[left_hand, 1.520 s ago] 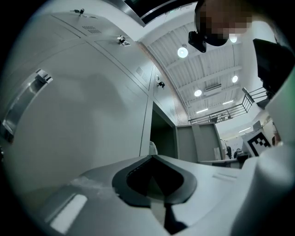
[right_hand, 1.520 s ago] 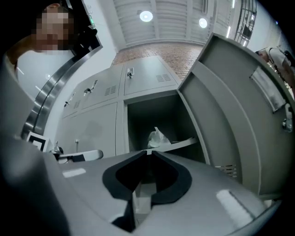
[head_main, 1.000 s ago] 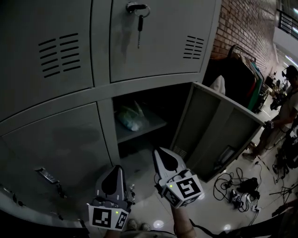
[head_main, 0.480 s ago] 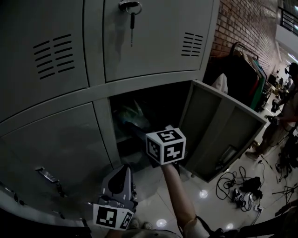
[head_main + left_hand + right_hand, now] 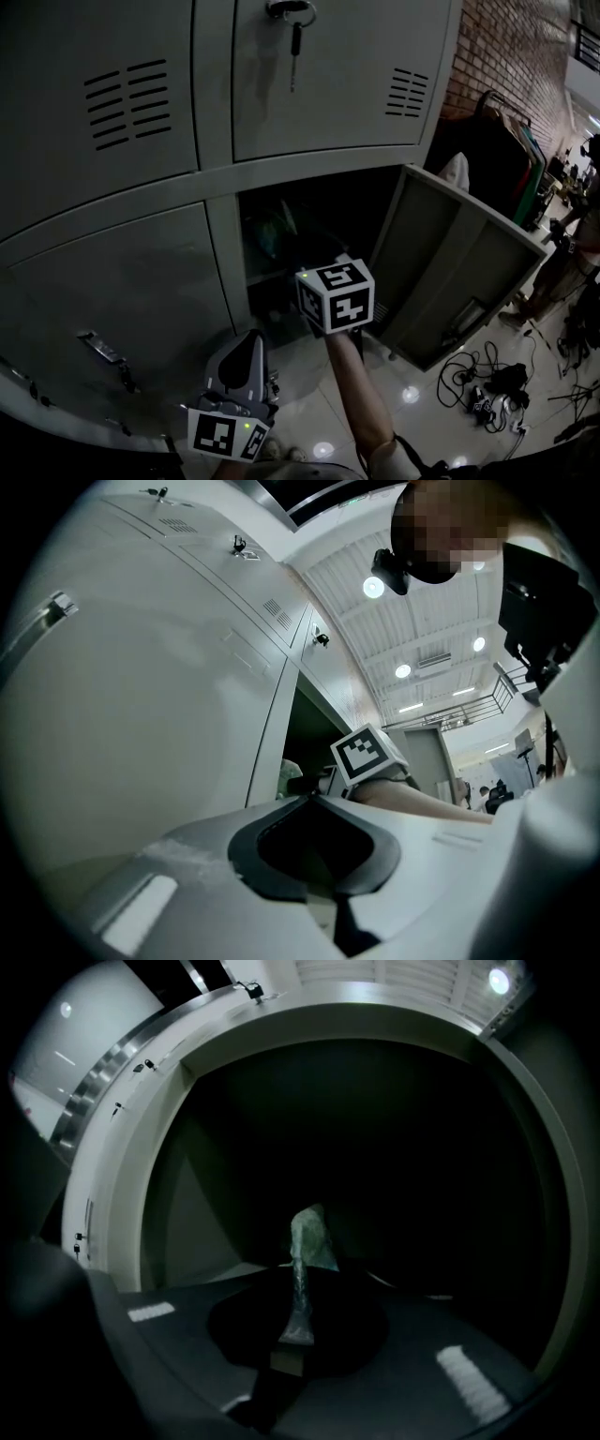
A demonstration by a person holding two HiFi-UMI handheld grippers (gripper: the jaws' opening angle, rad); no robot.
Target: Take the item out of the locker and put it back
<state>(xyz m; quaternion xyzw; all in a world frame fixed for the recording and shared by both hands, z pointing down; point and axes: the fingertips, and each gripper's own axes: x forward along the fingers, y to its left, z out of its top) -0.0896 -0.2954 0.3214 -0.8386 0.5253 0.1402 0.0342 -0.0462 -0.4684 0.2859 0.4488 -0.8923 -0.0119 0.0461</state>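
Note:
The item is a pale green plastic bag (image 5: 271, 232) on the shelf inside the open lower locker compartment (image 5: 309, 211). My right gripper (image 5: 286, 272) reaches level into that compartment, its marker cube (image 5: 335, 295) just outside. In the right gripper view its jaws have just been closing, and a twisted strip of the bag (image 5: 302, 1283) is pinched between them, at the right gripper (image 5: 298, 1277). My left gripper (image 5: 250, 337) hangs low in front of the shut lower-left door, shut and holding nothing. It shows the same way in the left gripper view (image 5: 309, 799).
The compartment's door (image 5: 450, 253) stands swung open to the right. A key (image 5: 295, 37) hangs in the upper door's lock. Cables (image 5: 487, 384) lie on the shiny floor at right. A clothes rack (image 5: 497, 131) stands by the brick wall, a person (image 5: 572, 244) beyond it.
My right gripper went from in front of the locker into the open compartment, up to the bag. The left gripper stayed where it was.

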